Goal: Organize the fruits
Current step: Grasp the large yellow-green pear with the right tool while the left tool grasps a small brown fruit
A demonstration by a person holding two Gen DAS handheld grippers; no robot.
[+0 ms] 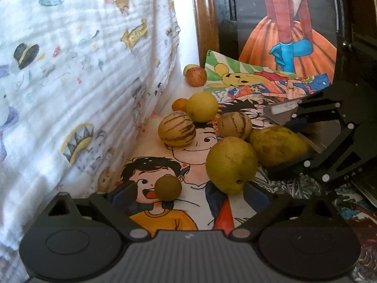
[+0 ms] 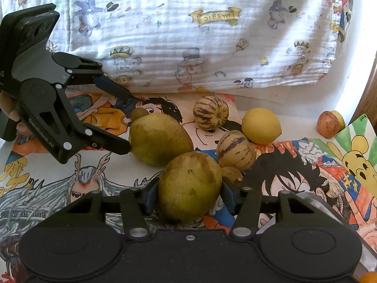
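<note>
Fruits lie on cartoon drawings [image 1: 188,158]. My right gripper [image 2: 189,198] is shut on a large green-yellow fruit [image 2: 189,188]; the left wrist view shows that gripper [image 1: 282,145] clamping it [image 1: 278,145] at the right. My left gripper [image 1: 202,194] stands wide open, with a small brown fruit [image 1: 167,188] and a second large green fruit [image 1: 231,165] between its fingers. From the right wrist view, the left gripper [image 2: 129,122] brackets that green fruit [image 2: 160,139]. Beyond lie two striped melons [image 1: 176,128] [image 1: 234,123], a lemon [image 1: 202,106], a small orange [image 1: 179,104] and a reddish apple [image 1: 195,76].
A white printed cloth [image 1: 82,70] bulges along the left side of the fruits. A wooden post [image 1: 205,23] and a leaning painting [image 1: 282,35] stand at the back. A grey metal object [image 1: 280,112] lies behind my right gripper. Another small brown fruit [image 2: 232,175] sits by the held one.
</note>
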